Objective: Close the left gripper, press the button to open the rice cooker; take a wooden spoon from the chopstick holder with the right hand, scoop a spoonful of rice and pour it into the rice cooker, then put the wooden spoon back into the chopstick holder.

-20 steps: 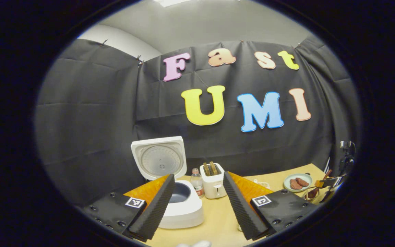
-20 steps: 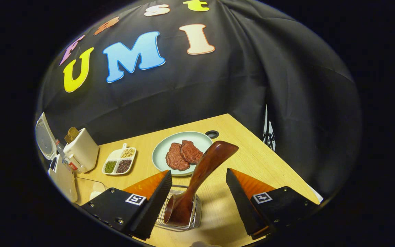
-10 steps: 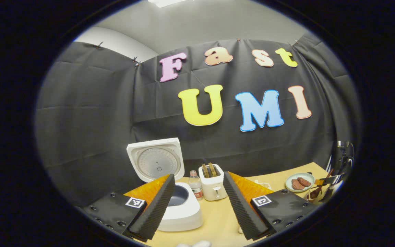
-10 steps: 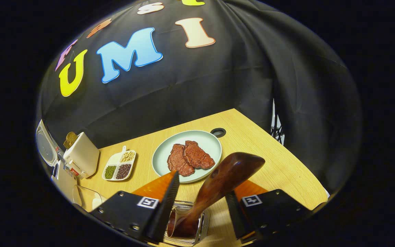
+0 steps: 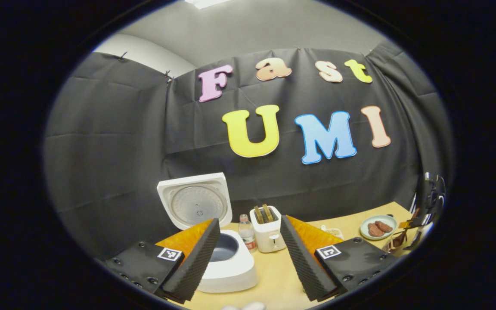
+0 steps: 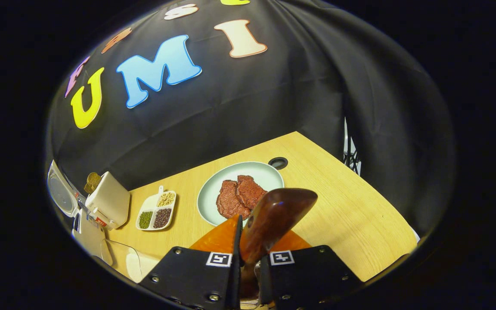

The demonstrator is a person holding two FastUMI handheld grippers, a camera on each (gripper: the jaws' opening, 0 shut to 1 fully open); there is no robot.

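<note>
The cooker point(image 5: 226, 258) lid is up, so that part is done. The right gripper point(image 6: 248, 262) is clamped on the one spoon point(image 6: 274, 215), which sticks up between its fingers. Scooping, pouring and putting back are left. The left gripper point(image 5: 248, 258) is spread wide, holding nothing — the cooker sits past its left finger. One plate point(image 6: 213, 189), two meat pieces point(image 6: 237, 196).

Staged kitchen booth: rice cooker point(image 5: 226, 258), toaster point(image 5: 268, 232), cloth walls.

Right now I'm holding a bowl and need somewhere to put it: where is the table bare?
Bare wood lies right of the plate of meat, out to the table edge. It is crowded where the rice cooker, bottle, toaster and sectioned dish cluster.
</note>
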